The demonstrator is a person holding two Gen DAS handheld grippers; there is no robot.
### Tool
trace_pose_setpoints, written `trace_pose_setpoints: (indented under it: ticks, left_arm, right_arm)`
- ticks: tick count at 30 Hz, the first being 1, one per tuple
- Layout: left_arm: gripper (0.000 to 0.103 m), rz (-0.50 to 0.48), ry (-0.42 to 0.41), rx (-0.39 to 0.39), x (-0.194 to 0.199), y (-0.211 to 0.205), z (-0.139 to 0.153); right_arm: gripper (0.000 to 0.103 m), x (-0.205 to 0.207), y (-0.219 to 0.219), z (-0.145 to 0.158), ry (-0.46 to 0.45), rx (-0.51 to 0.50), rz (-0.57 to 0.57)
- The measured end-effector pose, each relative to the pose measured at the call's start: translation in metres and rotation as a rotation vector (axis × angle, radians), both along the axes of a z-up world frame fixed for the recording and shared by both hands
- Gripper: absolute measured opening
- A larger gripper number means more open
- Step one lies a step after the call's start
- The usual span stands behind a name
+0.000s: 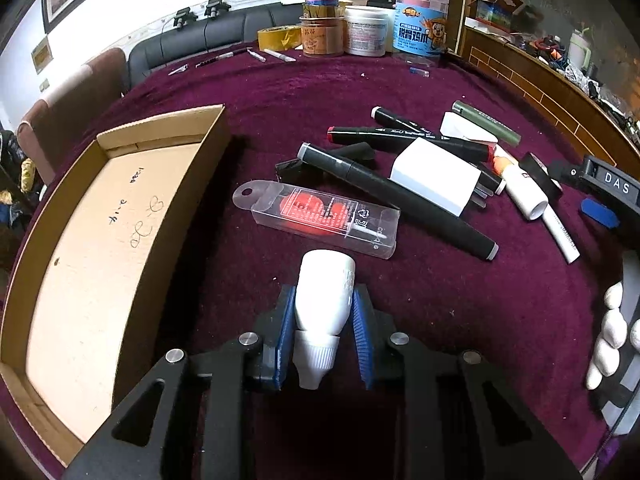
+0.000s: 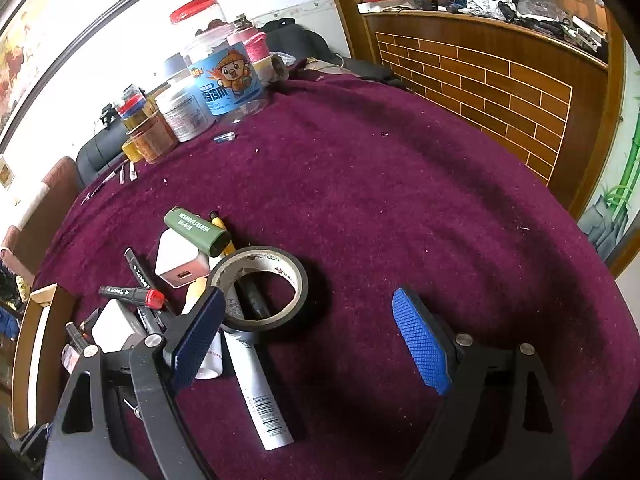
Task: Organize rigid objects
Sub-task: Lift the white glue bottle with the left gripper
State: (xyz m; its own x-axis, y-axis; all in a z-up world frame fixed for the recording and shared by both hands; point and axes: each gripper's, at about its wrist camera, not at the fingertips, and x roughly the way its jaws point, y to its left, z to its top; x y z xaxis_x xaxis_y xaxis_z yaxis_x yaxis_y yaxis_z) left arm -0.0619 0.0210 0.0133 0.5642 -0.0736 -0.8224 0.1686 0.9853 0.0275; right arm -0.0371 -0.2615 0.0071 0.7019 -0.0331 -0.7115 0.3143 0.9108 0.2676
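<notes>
Cloth (image 1: 400,312) of deep purple covers the table, and over it our left gripper (image 1: 324,320) has its blue pads (image 1: 286,332) pressed against both sides of a small white bottle (image 1: 326,296), ribbed cap towards the camera, base pointing away. We hold it just above the cloth, near a clear plastic case (image 1: 316,218) with a red insert. To the left lies an open cardboard tray (image 1: 100,248), with pen scribbles on its bare floor.

Beyond the case we see a heap: black markers (image 1: 400,200), one with a red cap, a white charger block (image 1: 436,178), a green tube (image 1: 486,122), and a white glue stick (image 1: 520,188).

Our right gripper (image 2: 312,340) stands wide open with nothing between its pads, one finger (image 2: 196,344) over the edge of the heap. In front of it a roll of black tape (image 2: 260,284) lies flat on top of a white pen with a barcode (image 2: 260,396). Another white charger (image 2: 180,260) sits behind the tape, with the green tube touching it
</notes>
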Motion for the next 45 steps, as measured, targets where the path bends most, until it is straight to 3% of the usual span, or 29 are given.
trace_pose_setpoints:
  ticks: [20, 24, 39, 42, 43, 44, 45]
  left_arm:
    - [0.037, -0.001, -0.008, -0.020, 0.000, -0.001, -0.003]
    - [0.057, -0.041, 0.006, -0.034, 0.000, -0.005, -0.004]
    - [0.070, -0.057, 0.018, -0.027, 0.002, -0.011, -0.006]
    - [0.070, -0.056, 0.017, -0.028, 0.001, -0.011, -0.006]
    - [0.066, -0.054, 0.014, -0.034, 0.001, -0.010, -0.006]
    - [0.059, -0.042, 0.005, -0.036, 0.000, -0.008, -0.005]
    - [0.032, -0.024, -0.011, -0.047, -0.002, -0.003, -0.003]
  right_arm:
    - [0.090, 0.000, -0.005, -0.001, 0.012, 0.013, -0.021]
    - [0.091, 0.000, -0.005, -0.001, 0.012, 0.011, -0.020]
    - [0.092, 0.000, -0.009, -0.004, 0.012, 0.043, -0.021]
    - [0.092, 0.000, -0.009, -0.004, 0.012, 0.046, -0.020]
    - [0.092, 0.000, -0.009, -0.004, 0.012, 0.045, -0.020]
    - [0.092, 0.000, -0.009, -0.004, 0.012, 0.045, -0.020]
    - [0.092, 0.000, -0.009, -0.004, 0.013, 0.046, -0.019]
